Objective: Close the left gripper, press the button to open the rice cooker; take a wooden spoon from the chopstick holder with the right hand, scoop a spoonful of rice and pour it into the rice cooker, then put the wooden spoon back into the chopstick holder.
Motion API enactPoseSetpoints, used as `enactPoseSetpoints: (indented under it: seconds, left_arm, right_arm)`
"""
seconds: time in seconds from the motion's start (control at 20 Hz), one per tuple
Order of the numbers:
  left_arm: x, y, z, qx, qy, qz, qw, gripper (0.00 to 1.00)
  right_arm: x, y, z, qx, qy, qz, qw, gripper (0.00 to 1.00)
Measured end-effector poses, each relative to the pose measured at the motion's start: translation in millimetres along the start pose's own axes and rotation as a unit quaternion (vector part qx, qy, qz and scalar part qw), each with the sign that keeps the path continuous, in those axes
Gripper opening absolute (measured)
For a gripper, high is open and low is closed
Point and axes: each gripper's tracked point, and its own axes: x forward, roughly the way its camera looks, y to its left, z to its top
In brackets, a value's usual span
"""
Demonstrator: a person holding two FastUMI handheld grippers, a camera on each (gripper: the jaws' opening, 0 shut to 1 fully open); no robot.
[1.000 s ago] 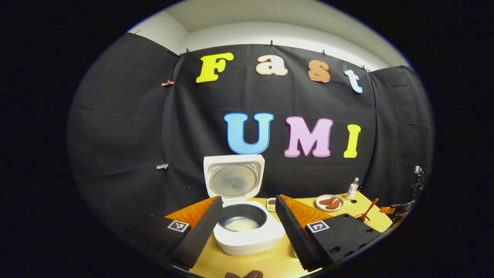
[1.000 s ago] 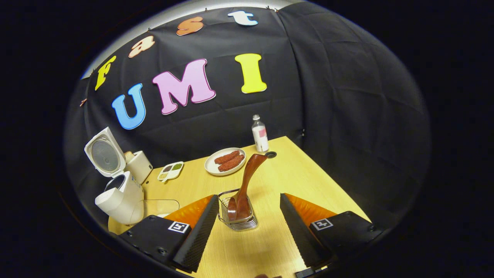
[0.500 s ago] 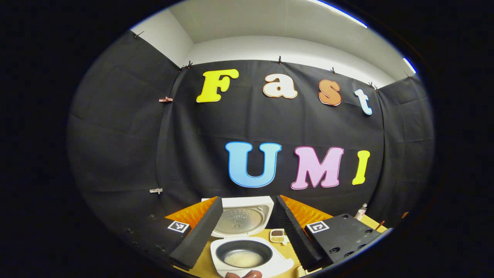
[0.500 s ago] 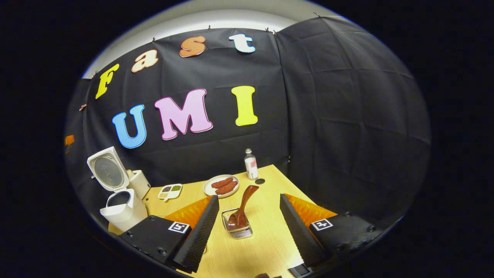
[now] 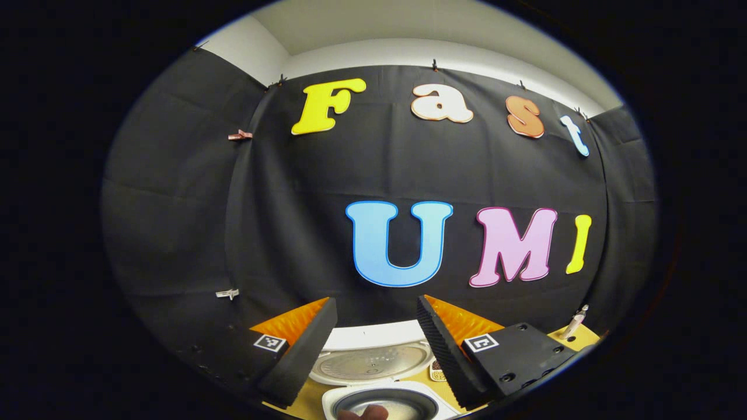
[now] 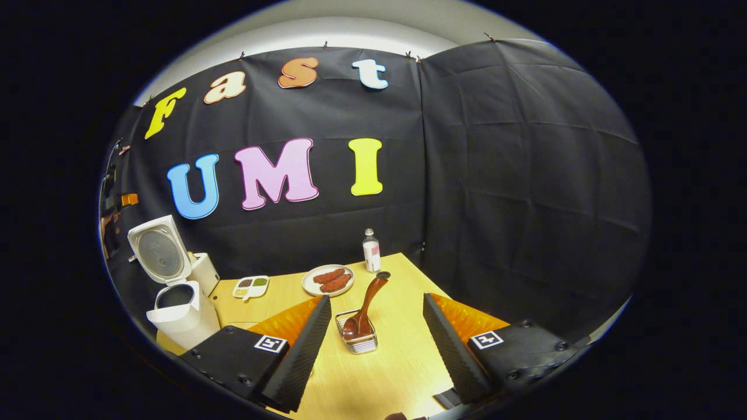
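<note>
The white rice cooker (image 6: 178, 312) stands at the table's left with its lid (image 6: 159, 252) raised. In the left gripper view its lid (image 5: 370, 361) and inner pot (image 5: 385, 403) sit low between the fingers, with my left gripper (image 5: 376, 303) open above them and holding nothing. The wooden spoon (image 6: 369, 300) stands bowl down in the wire chopstick holder (image 6: 357, 341), leaning to the right. My right gripper (image 6: 376, 298) is open, set back from the holder, which lies between its fingers without touching them.
On the yellow table (image 6: 408, 361) are a plate of sausages (image 6: 328, 280), a small bottle (image 6: 370, 251), a divided dish of grains (image 6: 250, 286) and a white box (image 6: 205, 271) behind the cooker. Black cloth walls close the back and right.
The left gripper has risen and tilted up, so the cooker slid to the bottom of its view. The right gripper has drawn back from the holder, leaving the spoon in it.
</note>
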Motion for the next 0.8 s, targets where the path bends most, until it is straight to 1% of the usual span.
enactPoseSetpoints:
  seconds: [0.2, 0.35, 0.45, 0.55, 0.6, 0.65, 0.7, 0.8]
  left_arm:
    - [49, 2, -16, 0.0, 0.009, 0.009, 1.0, 0.95]
    - [77, 3, -34, 0.011, 0.028, 0.02, 0.999, 0.95]
    - [90, 7, -49, 0.023, 0.049, 0.035, 0.998, 0.95]
    - [93, 10, -69, 0.025, 0.078, 0.045, 0.996, 0.95]
    - [94, 11, -78, 0.014, 0.091, 0.05, 0.994, 0.95]
    - [97, 9, -76, 0.007, 0.082, 0.052, 0.995, 0.98]
    - [92, 7, -76, 0.004, 0.09, 0.052, 0.995, 0.99]
    - [78, 5, -77, 0.012, 0.095, 0.056, 0.994, 0.99]
  right_arm:
    - [-21, 1, -16, -0.016, 0.015, -0.015, 1.0, 0.98]
    - [-33, -3, -16, -0.017, 0.016, -0.027, 0.999, 0.98]
    - [-38, -6, -18, -0.017, 0.017, -0.034, 0.999, 0.98]
    - [-41, -10, -18, -0.015, 0.017, -0.039, 0.999, 0.98]
    - [-42, -11, -17, -0.014, 0.016, -0.04, 0.999, 0.98]
    - [-42, -12, -17, -0.014, 0.015, -0.041, 0.999, 0.98]
    - [-43, -13, -19, -0.014, 0.018, -0.041, 0.999, 0.98]
    - [-43, -14, -19, -0.007, 0.018, -0.041, 0.999, 0.98]
